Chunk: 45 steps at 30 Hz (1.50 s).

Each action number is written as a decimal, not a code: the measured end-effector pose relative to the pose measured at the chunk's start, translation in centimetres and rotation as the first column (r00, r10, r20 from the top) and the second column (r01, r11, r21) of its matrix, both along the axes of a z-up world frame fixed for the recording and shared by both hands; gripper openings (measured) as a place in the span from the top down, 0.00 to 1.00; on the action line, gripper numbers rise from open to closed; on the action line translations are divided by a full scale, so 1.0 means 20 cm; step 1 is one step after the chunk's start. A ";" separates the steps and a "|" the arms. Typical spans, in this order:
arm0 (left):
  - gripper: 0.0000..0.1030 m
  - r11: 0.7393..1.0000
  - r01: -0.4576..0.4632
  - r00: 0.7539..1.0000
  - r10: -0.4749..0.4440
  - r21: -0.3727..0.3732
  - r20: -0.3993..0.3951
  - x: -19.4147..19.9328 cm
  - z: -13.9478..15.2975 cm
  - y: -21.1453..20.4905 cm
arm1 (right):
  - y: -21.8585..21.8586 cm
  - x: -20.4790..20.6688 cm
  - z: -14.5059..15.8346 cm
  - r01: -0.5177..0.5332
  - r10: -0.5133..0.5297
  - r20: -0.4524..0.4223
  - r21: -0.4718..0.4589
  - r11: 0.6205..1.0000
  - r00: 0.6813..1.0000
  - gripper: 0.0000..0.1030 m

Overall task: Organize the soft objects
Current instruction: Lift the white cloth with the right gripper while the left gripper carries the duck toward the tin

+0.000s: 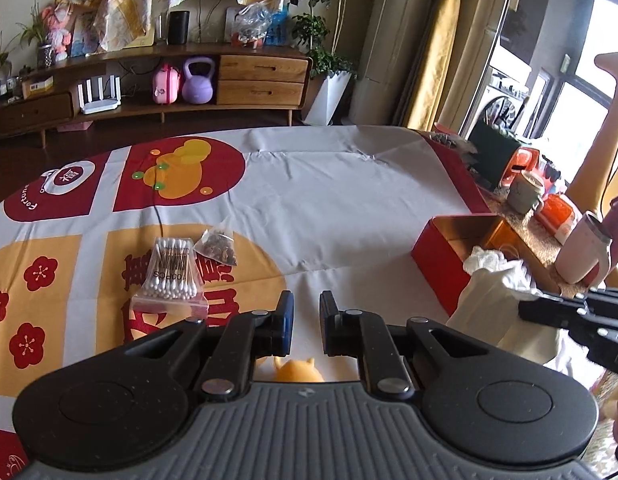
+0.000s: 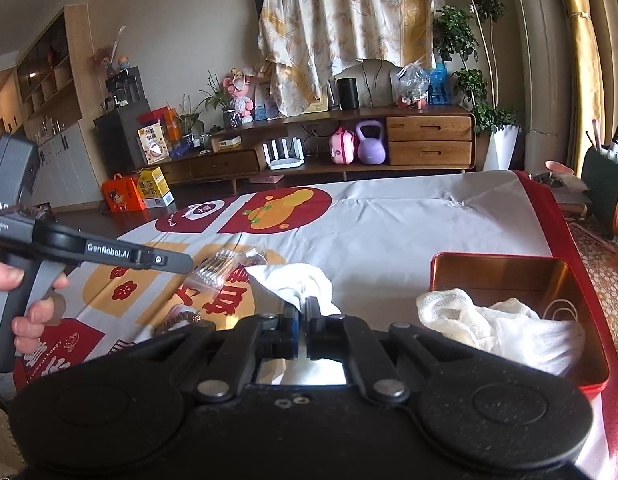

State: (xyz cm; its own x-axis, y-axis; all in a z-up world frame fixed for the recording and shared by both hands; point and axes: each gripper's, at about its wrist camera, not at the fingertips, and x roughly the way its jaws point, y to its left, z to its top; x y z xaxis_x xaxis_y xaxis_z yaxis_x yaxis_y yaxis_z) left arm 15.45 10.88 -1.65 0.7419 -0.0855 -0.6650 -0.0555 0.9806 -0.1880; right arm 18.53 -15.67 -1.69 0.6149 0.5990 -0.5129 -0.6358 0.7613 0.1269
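The right claw [image 2: 303, 312], at lower centre of its view, is closed on a fold of white cloth [image 2: 297, 280], which hangs limp: light and soft, so pinching a bunched fold is safest. The left claw [image 1: 307, 320] is a little open and holds nothing. At the right, the red tin box [image 2: 497, 266] already holds white gauze [image 2: 489, 320]. On the counter [image 1: 329, 208], the cotton swab bag [image 1: 173, 276] reads "100PCS"; the other tool reads "GenRobot.AI".
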 end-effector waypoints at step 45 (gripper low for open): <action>0.72 0.988 -0.025 0.982 0.053 0.154 -0.182 0.00 -0.50 -0.20 | -0.07 -0.04 -0.07 0.016 -0.015 -0.050 0.005 1.000 0.999 0.97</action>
State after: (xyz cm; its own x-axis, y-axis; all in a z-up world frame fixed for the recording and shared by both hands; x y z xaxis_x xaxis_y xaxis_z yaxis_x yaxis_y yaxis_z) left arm 15.55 6.81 -11.66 0.6053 0.0521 -0.7943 -0.1141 0.9932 -0.0218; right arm 17.66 -17.15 -3.01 0.5976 0.5926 -0.5401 -0.6166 0.7702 0.1629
